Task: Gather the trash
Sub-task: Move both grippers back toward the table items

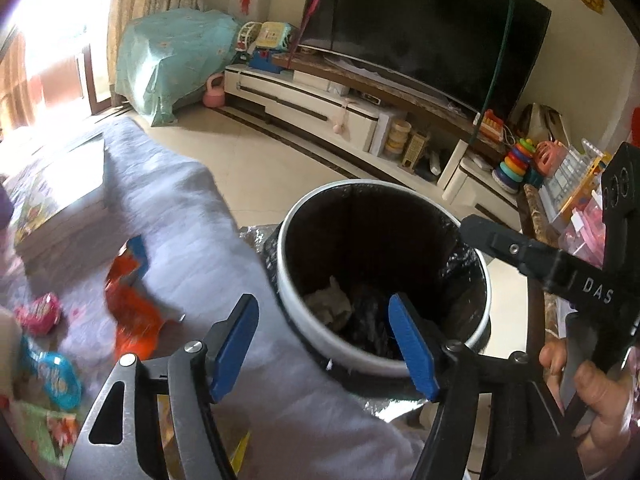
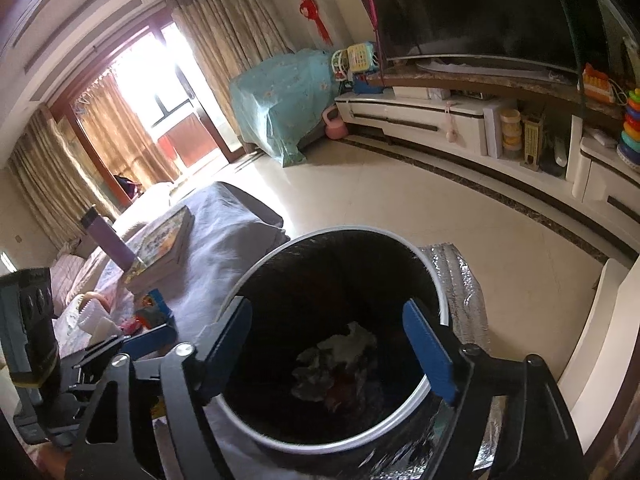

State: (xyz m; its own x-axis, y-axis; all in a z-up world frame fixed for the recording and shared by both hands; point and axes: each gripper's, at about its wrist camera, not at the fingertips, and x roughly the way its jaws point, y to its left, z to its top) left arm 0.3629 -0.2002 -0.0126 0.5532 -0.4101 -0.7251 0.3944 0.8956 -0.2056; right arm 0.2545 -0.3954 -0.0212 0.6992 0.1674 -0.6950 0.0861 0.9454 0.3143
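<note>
We take the round white-rimmed trash bin lined with a black plastic bag [image 1: 382, 280] as our landmark. Our left tongs [image 1: 324, 344] tilt downward at the bin's near rim, one blue-padded finger [image 1: 236, 344] over the pale lilac quilted cloth [image 1: 192, 216] just beside the bin, the other inside the bin's mouth; the jaws stand wide with nothing between them. Our right tongs [image 2: 332, 352] tilt downward in the same way directly above the bin's opening [image 2: 400, 416], both blue pads [image 2: 430, 354] spread wide across the mouth, and nothing is gripped. In the left wrist view the right tool reaches in over the bin's far-right rim, with the hand [image 1: 588, 396] wrapped round its black handle to the right of the bin.

At the bottom of the bin lies a crumpled pale paper wad [image 1: 330, 304] against dark wrappers; from the right wrist view the same crumpled paper [image 2: 348, 346] sits just below the tongs. Left of the bin, on the cloth, remain an orange and red torn snack wrapper [image 1: 132, 308], a small pink packet [image 1: 40, 314] farther left, and a shiny blue foil packet [image 1: 54, 376] nearer us. Beneath the bin we see a crinkled silver foil mat [image 2: 460, 288] on the cream tiled floor [image 1: 256, 160].
</note>
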